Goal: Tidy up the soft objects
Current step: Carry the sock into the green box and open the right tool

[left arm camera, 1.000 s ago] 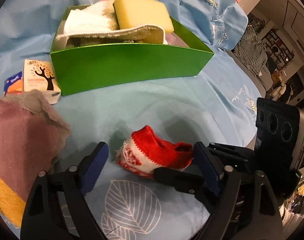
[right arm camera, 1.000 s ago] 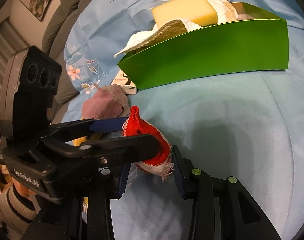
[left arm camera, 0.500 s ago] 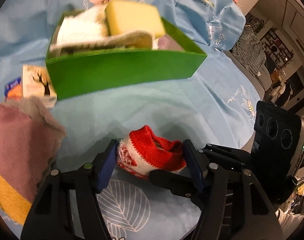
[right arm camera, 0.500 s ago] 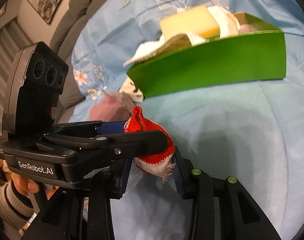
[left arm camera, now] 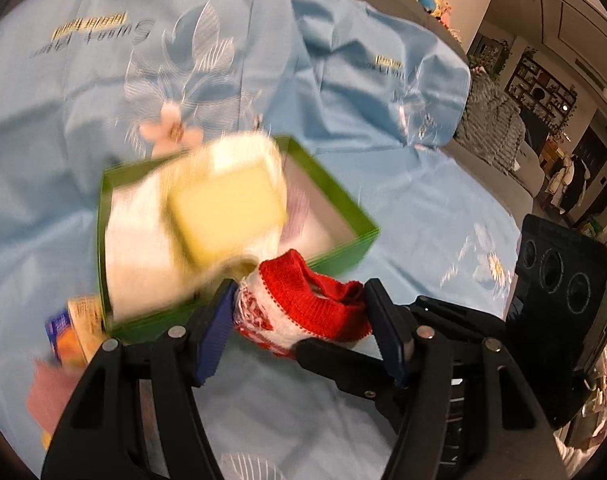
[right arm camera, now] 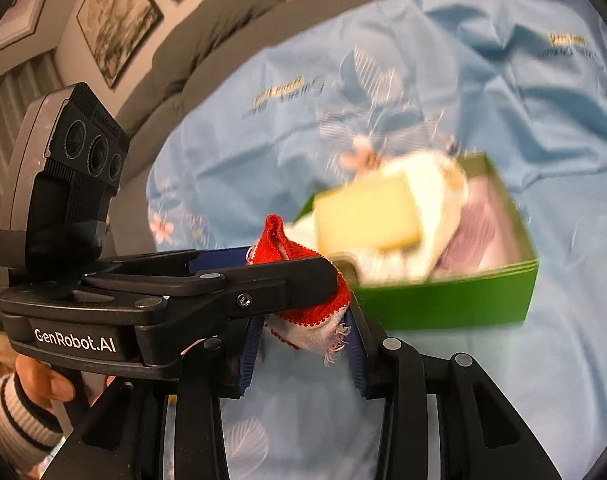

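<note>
Right now both my grippers pinch the red sock (left arm camera: pixel 303 308): left gripper (left arm camera: pixel 299 332) at its ends, right gripper (right arm camera: pixel 303 344) across its white toe. It hangs before the green box (right arm camera: pixel 443 308), whose contents blur; my other gripper hides the sock's middle.

Your red-and-white knitted sock (left arm camera: pixel 303 304) is bunched up and clamped from two sides: your left claw (left arm camera: pixel 299 330) pinches it across its length, your right claw (right arm camera: pixel 303 338) grips its frayed white end. Beyond both claws lies the green box (left arm camera: pixel 343 256), blurred, holding a yellow sponge (left arm camera: pixel 227 212) atop a white towel (left arm camera: pixel 139 256), with pale purple cloth (right arm camera: pixel 479 236) beside them.
</note>
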A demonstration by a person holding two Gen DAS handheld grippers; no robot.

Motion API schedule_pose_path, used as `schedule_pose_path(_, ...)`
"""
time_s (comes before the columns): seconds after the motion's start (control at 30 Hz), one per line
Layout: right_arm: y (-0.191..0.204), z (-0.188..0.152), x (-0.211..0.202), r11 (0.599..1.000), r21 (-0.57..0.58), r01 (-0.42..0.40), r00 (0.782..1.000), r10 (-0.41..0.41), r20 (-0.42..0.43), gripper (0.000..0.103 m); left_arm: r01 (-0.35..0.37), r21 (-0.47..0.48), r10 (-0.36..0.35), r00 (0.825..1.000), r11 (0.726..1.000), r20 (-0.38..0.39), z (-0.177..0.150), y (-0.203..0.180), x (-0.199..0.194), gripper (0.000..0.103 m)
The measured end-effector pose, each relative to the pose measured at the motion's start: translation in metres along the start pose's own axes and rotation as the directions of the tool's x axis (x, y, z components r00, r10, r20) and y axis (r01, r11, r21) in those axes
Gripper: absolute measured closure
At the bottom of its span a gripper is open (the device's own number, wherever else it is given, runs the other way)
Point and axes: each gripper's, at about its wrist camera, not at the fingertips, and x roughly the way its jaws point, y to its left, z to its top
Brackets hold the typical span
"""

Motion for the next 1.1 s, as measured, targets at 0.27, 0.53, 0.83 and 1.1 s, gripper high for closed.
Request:
schedule_pose_path(0.27, -0.044, 0.046, 0.020, 0.998, 0.059, 0.014, 0.997, -0.018, 0.077, 0.063, -0.034, 0.005, 0.034, 0.999, 0.999, 0.022, 0.058, 0.001, 0.034, 0.040)
schedule_pose_path(0.53, -0.072, 0.070, 0.038, 0.993, 0.093, 0.078, 0.990, -0.088, 0.110, 0.063, -0.028, -0.038, 0.029, 0.999, 0.999, 0.024, 0.092, 0.008, 0.065, 0.040)
schedule_pose_path(0.83, -0.093, 0.063, 0.065, 0.979, 0.125, 0.160, 0.987, -0.161, -0.002, 0.061, -0.067, -0.045, 0.065, 0.997, 0.997, -0.042, 0.085, 0.017, 0.103, 0.037)
schedule_pose_path(1.1, -0.094, 0.053, 0.052, 0.960, 0.116, 0.254, 0.967, -0.254, -0.013, 0.029, -0.119, -0.017, 0.118, 0.992, 0.993, -0.040, 0.071, 0.016, 0.096, 0.013)
